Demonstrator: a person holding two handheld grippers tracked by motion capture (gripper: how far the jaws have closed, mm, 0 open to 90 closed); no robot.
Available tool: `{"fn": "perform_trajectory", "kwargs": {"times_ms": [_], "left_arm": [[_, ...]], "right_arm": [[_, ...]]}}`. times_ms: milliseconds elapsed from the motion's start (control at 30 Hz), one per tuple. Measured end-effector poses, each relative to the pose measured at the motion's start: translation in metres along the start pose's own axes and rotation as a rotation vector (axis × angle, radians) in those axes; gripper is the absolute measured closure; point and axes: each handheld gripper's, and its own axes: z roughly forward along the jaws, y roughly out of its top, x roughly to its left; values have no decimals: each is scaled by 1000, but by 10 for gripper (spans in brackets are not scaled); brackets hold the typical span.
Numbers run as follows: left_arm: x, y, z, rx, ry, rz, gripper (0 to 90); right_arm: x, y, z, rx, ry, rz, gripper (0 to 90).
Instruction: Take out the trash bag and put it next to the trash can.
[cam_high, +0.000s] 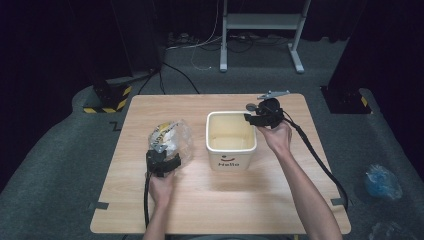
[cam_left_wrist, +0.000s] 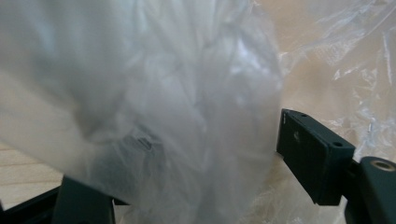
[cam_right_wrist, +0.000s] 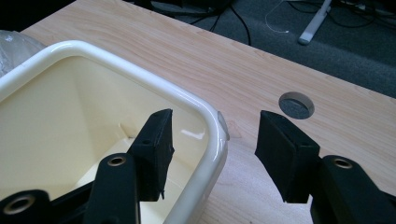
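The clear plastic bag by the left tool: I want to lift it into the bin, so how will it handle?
The clear plastic bag looks thin and crumpled, so it would likely be floppy and sag around the left tool. It probably weighs little for its size. Its glossy film may slip, so a pinch on bunched folds seems safer before moving to the bin.

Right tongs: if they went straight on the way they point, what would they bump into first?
Probably the glossy cream square plastic bin: the right tongs stand open astride its rim corner, which lies just ahead between the jaws. Beyond is the light wooden table.
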Motion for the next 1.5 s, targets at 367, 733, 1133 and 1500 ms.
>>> {"fn": "perform_trajectory", "kwargs": {"times_ms": [367,733,1133,1500], "left_arm": [[0,0,0,0,-1,0,298],[0,0,0,-1,-1,0,298],[0,0,0,0,0,0,298],[0,0,0,0,-1,0,298]], "right_arm": [[1,-1,-4,-12,-1,-8,457],[-6,-4,-12,-35,6,16,458],[-10,-9,-18,-60,8,26,457],[-8,-9,-26,-98,5,11,486]]}}
